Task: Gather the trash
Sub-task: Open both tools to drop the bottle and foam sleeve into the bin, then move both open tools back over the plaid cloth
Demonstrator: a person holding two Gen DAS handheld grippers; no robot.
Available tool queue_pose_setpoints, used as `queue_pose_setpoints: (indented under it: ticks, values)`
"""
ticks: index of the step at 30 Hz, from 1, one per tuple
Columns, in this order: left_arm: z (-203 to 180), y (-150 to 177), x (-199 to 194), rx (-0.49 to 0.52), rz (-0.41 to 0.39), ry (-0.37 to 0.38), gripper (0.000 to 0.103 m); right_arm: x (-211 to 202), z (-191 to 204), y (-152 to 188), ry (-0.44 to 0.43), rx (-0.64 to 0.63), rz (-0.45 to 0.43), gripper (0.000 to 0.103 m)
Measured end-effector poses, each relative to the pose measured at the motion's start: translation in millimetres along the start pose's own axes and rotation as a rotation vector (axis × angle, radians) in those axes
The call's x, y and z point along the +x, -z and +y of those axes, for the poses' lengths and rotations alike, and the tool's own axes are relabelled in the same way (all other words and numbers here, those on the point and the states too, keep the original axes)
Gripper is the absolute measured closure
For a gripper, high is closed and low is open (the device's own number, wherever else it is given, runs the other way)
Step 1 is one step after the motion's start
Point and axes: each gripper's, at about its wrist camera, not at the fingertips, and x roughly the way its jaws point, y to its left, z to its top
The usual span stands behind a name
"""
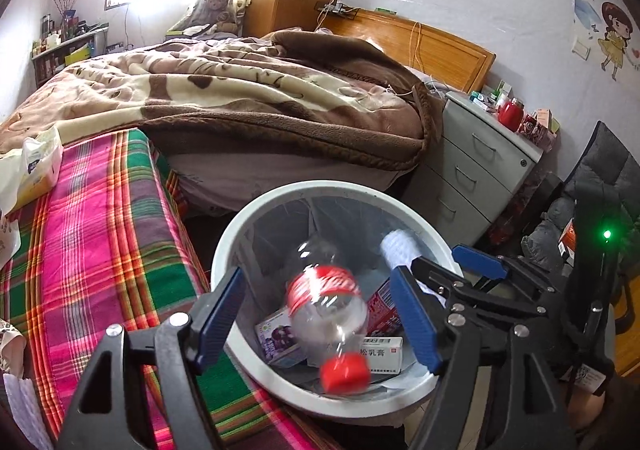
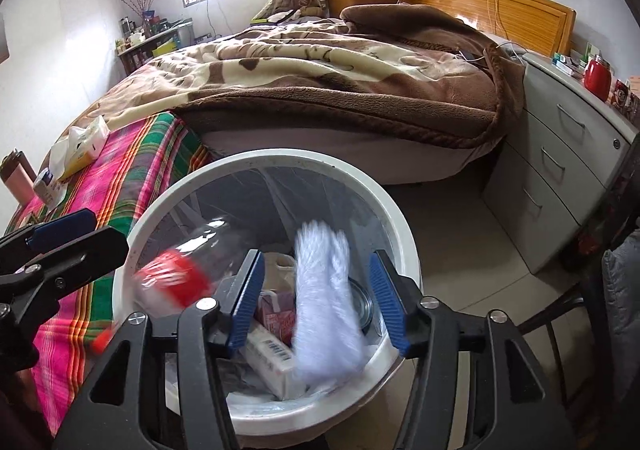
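White bin (image 1: pixel 224 250) holding a clear bottle (image 1: pixel 326 314) with red label and cap, a blurred white wad (image 2: pixel 326 302); beside it pink-and-green plaid cover (image 1: pixel 100 218), brown-and-cream blanket (image 1: pixel 240 90), grey drawers (image 1: pixel 480 158).

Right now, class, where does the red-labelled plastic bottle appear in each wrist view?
Left wrist view: plastic bottle, lower centre, blurred, between the left gripper's fingers, over the bin.
Right wrist view: bottle, lower left, blurred, inside the bin's left rim.
Shared landmark: the white trash bin.
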Motion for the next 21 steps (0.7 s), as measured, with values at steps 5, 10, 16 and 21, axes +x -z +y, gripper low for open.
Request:
queue_pose_setpoints:
  ticks: [5,10,16,21]
  values:
    - [11,4,-7,-0.025,-0.003,-0.002,0.027,-2,2,-1,-0.001,0.001,-0.009,0.046]
    - [25,8,-23,-0.054,-0.017,-0.016,0.027,-6,6,-3,-0.008,0.002,-0.023,0.046]
    - [41,13,-48,-0.065,-0.055,-0.056,0.027,-11,17,-2,-0.031,-0.001,-0.04,0.046]
    - [56,24,-69,-0.063,-0.079,-0.108,0.027,-16,31,-3,-0.059,-0.011,-0.059,0.046]
